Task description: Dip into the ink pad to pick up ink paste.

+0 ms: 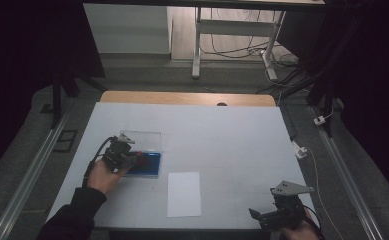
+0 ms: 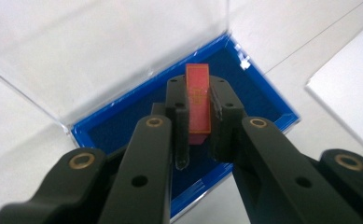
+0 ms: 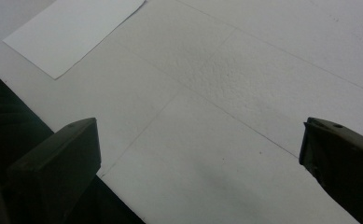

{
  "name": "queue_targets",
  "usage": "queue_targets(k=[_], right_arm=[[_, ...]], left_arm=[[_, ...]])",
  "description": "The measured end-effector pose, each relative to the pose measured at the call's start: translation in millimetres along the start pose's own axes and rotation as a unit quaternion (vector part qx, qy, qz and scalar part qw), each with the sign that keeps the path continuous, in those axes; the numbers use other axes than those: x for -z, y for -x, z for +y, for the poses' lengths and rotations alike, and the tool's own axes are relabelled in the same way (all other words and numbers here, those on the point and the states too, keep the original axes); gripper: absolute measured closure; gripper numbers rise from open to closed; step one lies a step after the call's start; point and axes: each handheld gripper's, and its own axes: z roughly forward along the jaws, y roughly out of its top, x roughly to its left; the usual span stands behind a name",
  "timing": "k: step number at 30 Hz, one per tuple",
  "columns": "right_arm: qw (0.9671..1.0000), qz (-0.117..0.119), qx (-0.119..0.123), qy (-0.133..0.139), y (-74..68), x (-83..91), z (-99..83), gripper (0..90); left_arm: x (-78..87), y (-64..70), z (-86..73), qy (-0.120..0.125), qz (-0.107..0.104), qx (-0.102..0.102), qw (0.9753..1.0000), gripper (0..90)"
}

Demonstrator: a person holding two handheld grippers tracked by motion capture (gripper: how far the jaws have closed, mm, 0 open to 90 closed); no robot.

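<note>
Left gripper view has the left tool [image 2: 198, 122] clamped on a small red block [image 2: 197, 103], its jaws pressing the block's two broad faces, above the dark floor of an open blue case [image 2: 263, 100] with a clear lid [image 2: 100, 51] raised behind. The block stands on end, its long axis running up along the jaws and its gold-printed narrow face turned toward the camera; whether its lower end touches the case floor I cannot tell. High view puts the case left of centre on the desk [image 1: 232, 135], with a white sheet [image 1: 184, 194] just beside it. To do this step well, keep the squeeze even and move straight, clear of the blue rim. The right tool [image 3: 198, 154] hangs wide open and empty near the desk's front edge.
</note>
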Motion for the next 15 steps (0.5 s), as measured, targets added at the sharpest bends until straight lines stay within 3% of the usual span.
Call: queue_targets(k=[7,15], right_arm=[[1.0,0.0,0.0,-0.001,-0.1,0.0,0.0,0.0],[1.0,0.0,0.001,-0.001,-0.2,-0.1,0.0,0.0]], left_arm=[[8.0,2.5,1.6,0.017,-0.012,0.004,0.9998,79.7],[-0.5,3.8,0.8,-0.009,-0.022,0.001,0.9997,79.7]])
